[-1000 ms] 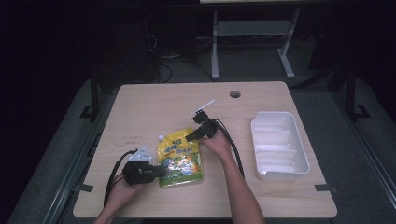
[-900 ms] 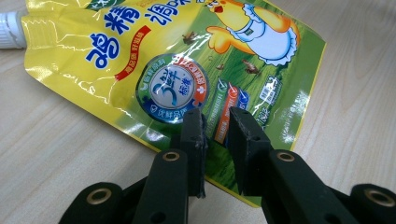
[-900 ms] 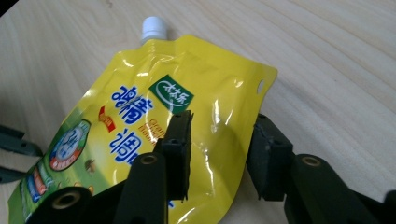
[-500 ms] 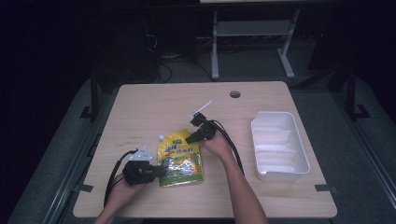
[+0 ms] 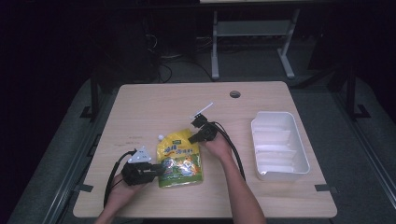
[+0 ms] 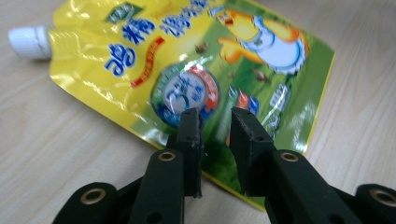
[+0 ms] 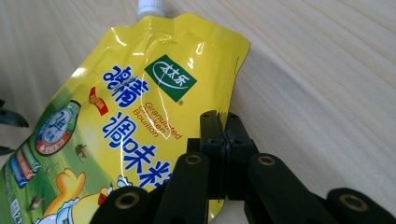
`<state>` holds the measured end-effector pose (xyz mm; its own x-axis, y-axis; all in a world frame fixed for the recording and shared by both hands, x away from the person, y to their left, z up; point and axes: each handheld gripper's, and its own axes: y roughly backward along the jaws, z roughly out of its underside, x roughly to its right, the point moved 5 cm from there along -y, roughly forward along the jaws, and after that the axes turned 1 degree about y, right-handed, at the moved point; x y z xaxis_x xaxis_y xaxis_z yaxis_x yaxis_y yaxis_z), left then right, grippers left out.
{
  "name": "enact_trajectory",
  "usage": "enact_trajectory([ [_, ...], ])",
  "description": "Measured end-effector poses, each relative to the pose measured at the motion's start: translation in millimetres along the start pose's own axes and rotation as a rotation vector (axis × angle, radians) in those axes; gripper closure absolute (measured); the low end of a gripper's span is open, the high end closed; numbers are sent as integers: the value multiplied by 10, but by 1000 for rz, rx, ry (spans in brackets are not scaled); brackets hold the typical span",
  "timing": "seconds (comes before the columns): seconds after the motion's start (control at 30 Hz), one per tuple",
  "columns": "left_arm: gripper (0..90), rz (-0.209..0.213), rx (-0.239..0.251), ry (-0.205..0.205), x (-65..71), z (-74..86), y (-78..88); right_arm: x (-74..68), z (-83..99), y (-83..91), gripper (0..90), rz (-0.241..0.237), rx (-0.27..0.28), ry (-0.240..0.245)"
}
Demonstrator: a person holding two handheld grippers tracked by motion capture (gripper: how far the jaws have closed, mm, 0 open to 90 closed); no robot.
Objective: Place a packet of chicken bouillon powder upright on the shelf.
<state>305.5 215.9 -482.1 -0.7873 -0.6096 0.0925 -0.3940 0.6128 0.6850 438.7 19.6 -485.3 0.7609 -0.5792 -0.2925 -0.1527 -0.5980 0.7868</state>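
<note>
The yellow spouted pouch (image 5: 180, 157) is lying flat on the wooden table (image 5: 154, 107), near the front edge, with its white cap (image 6: 29, 42) pointing away from the person. Both grippers are approaching it from opposite sides, which suggests a 2-point hold to keep the limp foil from sagging during a lift. The right gripper (image 7: 225, 128) has just been closing and is now standing pinched shut on the pouch's side edge near the top. The left gripper (image 6: 214, 125) has just been opening a little; a narrow gap is showing between its jaws above the pouch's lower edge, and no grip can be confirmed. The white tray (image 5: 279, 145) is sitting well apart at the right, a likely destination. A small white strip (image 5: 204, 109) and the cable hole (image 5: 235, 94) are lying beyond, obstructing nothing.
</note>
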Motion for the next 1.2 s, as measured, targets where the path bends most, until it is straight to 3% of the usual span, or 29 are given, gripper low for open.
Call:
enact_trajectory([
  [0.1,690,-23,38,26,-45,-12,47,-48,-27,52,890,-3,23,18],
  [0.17,629,-35,79,76,-117,-9,101,-101,-54,138,890,-8,52,39],
  [0.27,552,-53,111,104,-162,-6,136,-128,-64,209,890,-12,70,47],
  [0.4,475,-28,173,168,-212,-23,210,-205,-87,347,892,-14,113,68],
  [0.47,409,-43,185,179,-228,-28,228,-257,-93,426,893,-18,131,87],
  [0.57,296,-30,193,220,-249,-21,210,-328,-89,531,893,-22,158,110],
  [0.63,251,-28,191,224,-253,-21,200,-392,-78,613,893,-22,176,133],
  [0.77,250,15,196,221,-226,-30,177,-476,-72,712,893,-29,205,159],
  [0.83,266,36,197,218,-206,-36,167,-545,-66,778,893,-30,222,180],
  [0.93,312,60,213,171,-142,-62,174,-642,-37,866,893,-28,237,207],
  [1.07,338,101,209,173,-114,-67,152,-740,21,968,892,-21,257,237],
  [1.13,353,145,215,179,-100,-67,150,-774,57,1010,892,-20,270,247],
  [1.17,372,196,214,183,-77,-67,131,-805,95,1051,892,-22,290,252],
  [1.2,377,196,214,183,-77,-67,131,-805,95,1051,892,-22,290,252],
])
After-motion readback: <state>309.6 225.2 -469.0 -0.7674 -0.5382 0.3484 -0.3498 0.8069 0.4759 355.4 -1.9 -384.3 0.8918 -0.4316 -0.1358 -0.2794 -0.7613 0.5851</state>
